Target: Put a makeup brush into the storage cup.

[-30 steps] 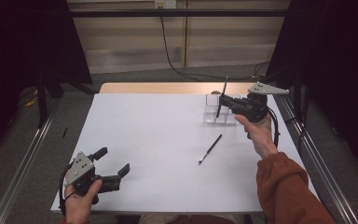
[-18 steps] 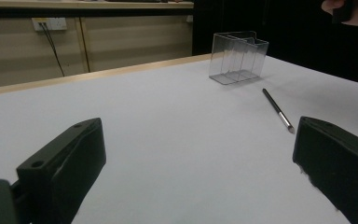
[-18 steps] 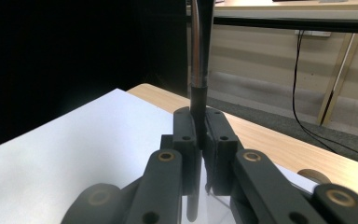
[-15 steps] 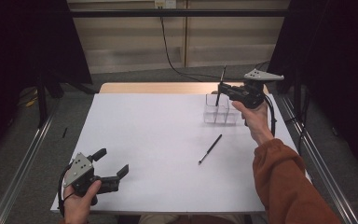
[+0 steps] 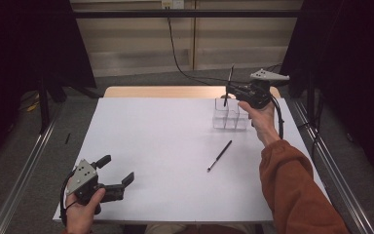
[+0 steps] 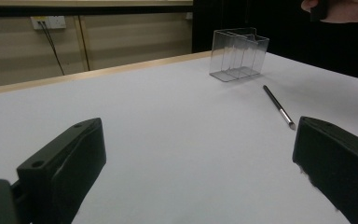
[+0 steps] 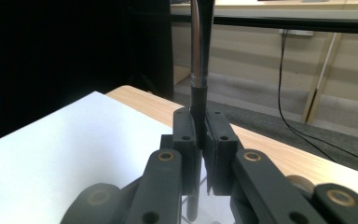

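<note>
White sheeting covers the table (image 5: 165,146), with a bare wooden strip along its far edge; beyond it stand pale wall panels and a black cable hanging from a wall socket.

Right tongs (image 5: 228,90) — held in the person's right hand at the far right of the table, above a clear plastic organiser (image 5: 230,116). Their jaws are pressed together on a black pen (image 5: 230,80), gripped near its lower part. The pen stands nearly upright, its upper end rising above the jaws and its lower end pointing down toward the organiser's compartments. In the right gripper view the pen (image 7: 198,93) passes straight up between the two closed pads, a silver section above the black barrel; whether its tip has entered a compartment cannot be told.

Left tongs (image 5: 114,175) — held in the left hand at the near left corner of the table, low over the surface, jaws spread wide apart with nothing between them. They point across the table toward the organiser (image 6: 238,53).

A second black pen (image 5: 219,156) lies flat on the table, slanted, between the organiser and the near edge, well apart from both tongs. In the left gripper view this pen (image 6: 278,106) lies just in front of the organiser, silver tip nearest the camera.
</note>
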`<control>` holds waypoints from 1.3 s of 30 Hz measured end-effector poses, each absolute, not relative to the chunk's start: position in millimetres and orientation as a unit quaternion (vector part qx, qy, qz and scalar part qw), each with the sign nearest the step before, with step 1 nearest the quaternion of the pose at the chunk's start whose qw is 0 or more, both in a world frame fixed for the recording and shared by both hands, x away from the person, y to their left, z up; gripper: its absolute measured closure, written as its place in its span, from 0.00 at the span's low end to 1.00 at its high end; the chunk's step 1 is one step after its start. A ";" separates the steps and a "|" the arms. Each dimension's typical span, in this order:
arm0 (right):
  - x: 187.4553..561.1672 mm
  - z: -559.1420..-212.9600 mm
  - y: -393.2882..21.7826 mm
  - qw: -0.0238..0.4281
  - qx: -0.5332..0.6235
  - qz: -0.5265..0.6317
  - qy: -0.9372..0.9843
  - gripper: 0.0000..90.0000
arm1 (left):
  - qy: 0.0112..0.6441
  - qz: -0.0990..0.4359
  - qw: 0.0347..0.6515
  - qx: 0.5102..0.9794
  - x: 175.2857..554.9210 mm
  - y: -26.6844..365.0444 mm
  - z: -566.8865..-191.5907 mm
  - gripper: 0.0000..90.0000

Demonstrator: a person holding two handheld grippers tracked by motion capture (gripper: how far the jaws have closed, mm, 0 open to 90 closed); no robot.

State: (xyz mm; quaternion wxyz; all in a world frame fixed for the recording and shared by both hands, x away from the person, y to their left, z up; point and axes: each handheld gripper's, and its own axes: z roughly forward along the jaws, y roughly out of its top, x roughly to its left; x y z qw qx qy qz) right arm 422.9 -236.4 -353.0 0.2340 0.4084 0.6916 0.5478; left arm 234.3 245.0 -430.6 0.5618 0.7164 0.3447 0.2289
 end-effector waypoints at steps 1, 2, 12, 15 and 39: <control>424.3 -354.4 -237.1 0.235 0.411 0.546 0.691 0.93 | 0.344 0.230 0.561 0.717 234.7 245.5 -430.5 0.03; 426.2 -356.1 -237.8 0.238 0.414 0.542 0.691 0.93 | 0.344 0.231 0.561 0.717 234.8 245.6 -430.3 0.03; 434.5 -369.0 -236.9 0.239 0.429 0.528 0.693 0.93 | 0.344 0.230 0.559 0.719 235.5 244.1 -430.9 0.03; 435.1 -372.7 -235.8 0.237 0.430 0.524 0.696 0.93 | 0.343 0.231 0.559 0.719 235.3 244.2 -430.7 0.03; 438.4 -395.5 -233.4 0.218 0.443 0.516 0.700 0.94 | 0.346 0.236 0.556 0.718 234.1 244.6 -430.2 0.03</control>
